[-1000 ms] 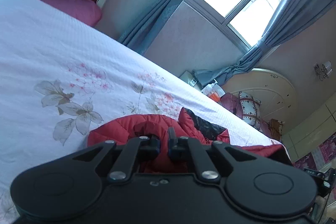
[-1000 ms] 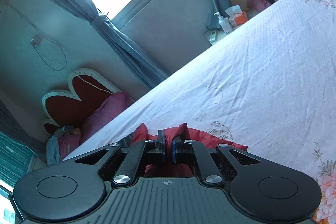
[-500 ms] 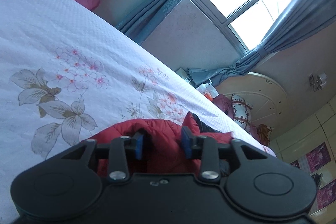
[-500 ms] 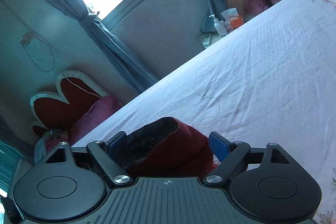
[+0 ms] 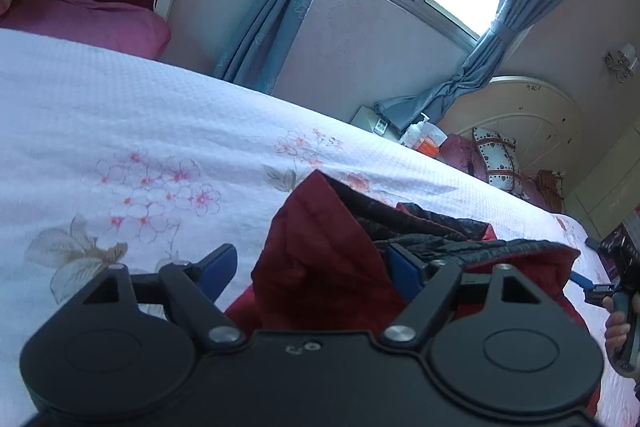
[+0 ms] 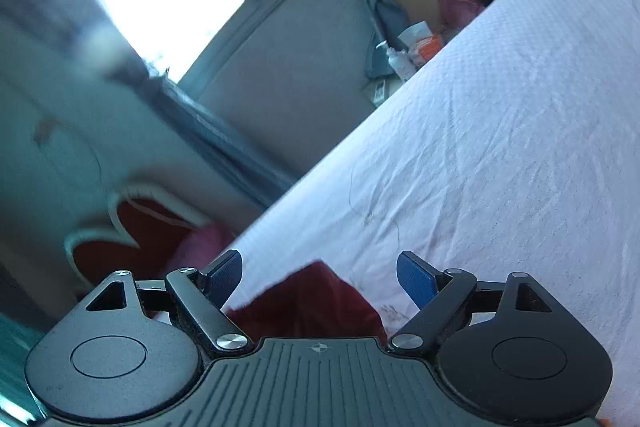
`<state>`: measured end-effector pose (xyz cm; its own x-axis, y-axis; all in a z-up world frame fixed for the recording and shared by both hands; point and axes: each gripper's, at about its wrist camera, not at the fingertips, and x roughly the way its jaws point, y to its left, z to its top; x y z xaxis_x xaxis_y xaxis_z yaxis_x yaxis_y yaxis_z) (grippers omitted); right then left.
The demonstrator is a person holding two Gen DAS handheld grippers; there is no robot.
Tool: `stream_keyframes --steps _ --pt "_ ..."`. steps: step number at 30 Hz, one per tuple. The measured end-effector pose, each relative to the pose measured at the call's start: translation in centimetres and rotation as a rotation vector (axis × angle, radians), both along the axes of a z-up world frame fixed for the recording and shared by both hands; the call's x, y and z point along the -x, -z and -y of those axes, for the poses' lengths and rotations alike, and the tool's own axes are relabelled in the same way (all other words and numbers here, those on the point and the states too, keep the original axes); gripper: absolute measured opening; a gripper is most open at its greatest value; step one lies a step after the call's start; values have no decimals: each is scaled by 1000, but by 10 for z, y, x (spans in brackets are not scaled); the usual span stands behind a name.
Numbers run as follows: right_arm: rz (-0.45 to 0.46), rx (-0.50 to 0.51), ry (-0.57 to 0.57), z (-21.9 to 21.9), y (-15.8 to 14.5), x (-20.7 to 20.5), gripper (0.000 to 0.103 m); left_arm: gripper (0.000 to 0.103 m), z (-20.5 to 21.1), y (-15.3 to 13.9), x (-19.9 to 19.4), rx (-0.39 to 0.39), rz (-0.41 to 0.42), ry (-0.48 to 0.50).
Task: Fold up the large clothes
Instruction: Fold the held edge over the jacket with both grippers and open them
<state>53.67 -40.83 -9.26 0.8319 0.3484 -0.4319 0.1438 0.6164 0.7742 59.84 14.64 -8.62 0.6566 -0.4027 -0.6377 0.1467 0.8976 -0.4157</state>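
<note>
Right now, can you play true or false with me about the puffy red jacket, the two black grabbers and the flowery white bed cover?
1. The puffy red jacket with black lining lies on the flowery white bed cover. True.
2. The left gripper is clamped tight on the jacket. False: its jaws have just been opening and stand wide, with jacket fabric bunched between them.
3. The right gripper stands open. True: its jaws have just opened, with a red fold below the gap.
4. The blue-grey curtains are drawn across the window. False: they are tied back and daylight comes in.
5. A green pillow lies at the headboard. False: the pillow is pink.
</note>
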Motion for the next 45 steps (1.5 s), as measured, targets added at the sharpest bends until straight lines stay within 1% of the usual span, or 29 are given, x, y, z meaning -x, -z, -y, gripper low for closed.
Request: stream_keyframes --steps 1,4,6,9,12,13,16,18,19,20,22,23,24,25,26,27,28,29,30,31,33,35,36,37,39,41,42,43,45 --pt "3 -9 17 4 0 0 85 78 0 -1 0 3 8 -3" --pt "-22 114 -68 -8 -5 -8 84 82 -6 -6 3 49 58 -39" --pt "-28 166 -113 -17 -6 -11 84 94 -10 -8 4 74 81 -73" --pt "-46 195 -135 -26 -3 -15 84 93 -13 -4 0 78 67 -77" --pt "-69 230 -172 -35 4 -21 84 90 -11 1 -4 72 49 -49" --pt "-86 250 -186 -38 6 -24 84 90 -12 2 -5 91 52 -47" --pt "-112 284 -230 -46 13 -28 84 92 -28 0 0 219 97 -95" --pt "-109 293 -243 -49 14 -29 84 97 -38 1 2 288 119 -124" --pt "-111 293 -250 -51 15 -30 84 96 -39 3 -1 277 102 -125" --pt "-114 296 -256 -52 16 -30 84 94 -37 4 -5 235 70 -116" --pt "-117 299 -265 -53 18 -31 84 92 -31 9 -10 165 42 -63" --pt "-121 294 -271 -53 19 -32 84 90 -26 12 -13 134 9 -28" --pt "-127 293 -278 -53 20 -33 84 84 -20 16 -18 97 -31 5" --pt "-138 296 -286 -53 22 -34 73 78 -13 21 -22 51 -68 27" --pt "-151 286 -304 -53 25 -37 50 66 -7 26 -25 9 -100 44" --pt "-165 279 -313 -52 28 -39 43 59 -2 28 -27 -16 -102 59" --pt "-168 287 -314 -52 28 -40 37 47 3 27 -27 -32 -83 76" --pt "-154 303 -317 -53 25 -40 17 19 6 24 -27 -34 -71 98" --pt "-136 322 -318 -54 21 -39 10 11 10 19 -25 -44 -42 103" --pt "-112 345 -309 -57 16 -37 6 8 14 12 -21 -60 7 109" --pt "-45 372 -285 -59 3 -33 4 6 18 -4 -12 -68 112 112" --pt "13 375 -259 -58 -7 -30 4 6 14 -16 -5 -14 207 95" --pt "37 374 -247 -58 -10 -29 4 6 14 -19 -6 -10 227 85" --pt "47 381 -234 -59 -11 -30 4 6 16 -19 -9 -42 216 78" --pt "28 415 -236 -64 -6 -35 4 6 26 -8 -18 -126 147 83" --pt "-33 468 -265 -74 6 -42 4 6 37 9 -26 -210 77 103" --pt "-85 492 -288 -79 17 -47 4 7 41 20 -27 -242 49 114" --pt "-132 500 -307 -82 28 -51 4 7 45 26 -28 -260 38 118" --pt "-115 484 -293 -83 40 -49 4 7 46 29 -28 -272 38 106"
